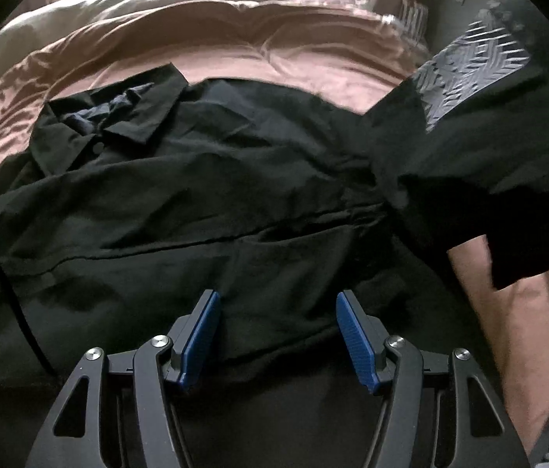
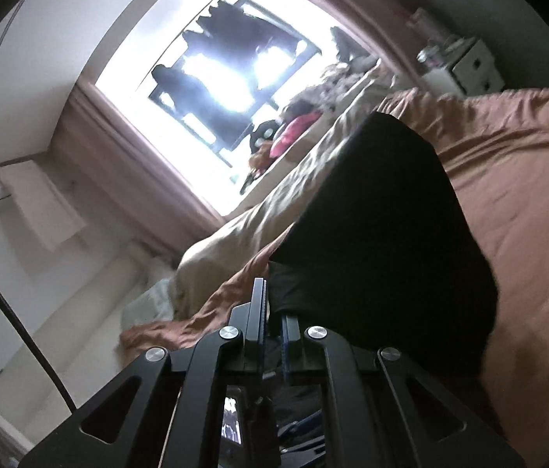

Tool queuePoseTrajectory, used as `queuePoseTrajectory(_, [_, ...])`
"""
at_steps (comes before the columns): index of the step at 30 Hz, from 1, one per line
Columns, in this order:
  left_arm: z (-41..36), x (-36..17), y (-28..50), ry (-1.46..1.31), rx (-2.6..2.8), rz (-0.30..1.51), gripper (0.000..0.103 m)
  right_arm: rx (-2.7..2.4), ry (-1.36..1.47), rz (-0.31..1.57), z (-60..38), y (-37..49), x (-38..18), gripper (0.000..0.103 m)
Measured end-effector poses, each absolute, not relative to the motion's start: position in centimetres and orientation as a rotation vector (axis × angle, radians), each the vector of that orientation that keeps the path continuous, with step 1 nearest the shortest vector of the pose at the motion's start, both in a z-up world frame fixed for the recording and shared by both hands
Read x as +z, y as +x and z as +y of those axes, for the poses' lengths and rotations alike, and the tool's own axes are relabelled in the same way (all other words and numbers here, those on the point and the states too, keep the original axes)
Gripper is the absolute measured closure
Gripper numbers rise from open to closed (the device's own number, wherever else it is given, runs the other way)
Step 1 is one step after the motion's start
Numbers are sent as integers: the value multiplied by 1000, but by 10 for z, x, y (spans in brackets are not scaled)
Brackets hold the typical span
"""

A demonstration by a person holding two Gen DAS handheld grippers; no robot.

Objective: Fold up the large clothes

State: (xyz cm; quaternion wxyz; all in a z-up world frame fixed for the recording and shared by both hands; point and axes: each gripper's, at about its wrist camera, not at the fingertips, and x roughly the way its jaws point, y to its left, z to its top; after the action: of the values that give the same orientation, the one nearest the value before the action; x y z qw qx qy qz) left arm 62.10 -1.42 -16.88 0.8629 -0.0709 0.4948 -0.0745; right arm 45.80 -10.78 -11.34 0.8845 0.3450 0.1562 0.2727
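A large black collared shirt lies spread on the brown bedspread, collar at the upper left. My left gripper is open, its blue pads apart just above the shirt's near part, holding nothing. In the right wrist view my right gripper is shut on a fold of the black shirt, which is lifted off the bedspread and hangs in front of the camera. The right gripper itself does not show in the left wrist view.
A person in a black printed T-shirt leans in at the right, bare arm low beside the shirt. A beige quilt lies at the bed's far side under a bright window. White drawers stand beyond the bed.
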Motion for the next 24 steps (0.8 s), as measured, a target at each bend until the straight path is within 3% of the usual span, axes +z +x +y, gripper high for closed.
queuePoseTrajectory(8, [77,-132,562,-320,-55,952,40,665,705,447,-110,531,-115,100])
queuePoseTrajectory(19, [194,-151,464,-561,222,900,40,668,588,727,-70,587,-137,99])
queuePoseTrajectory(23, [211,-146,463,-610,196,850,40,612,564,865,-66,606,-156,97])
queuePoseTrajectory(24, [210,-148,464,-577,208,859,40,604,573,881,-68,609,-157,92])
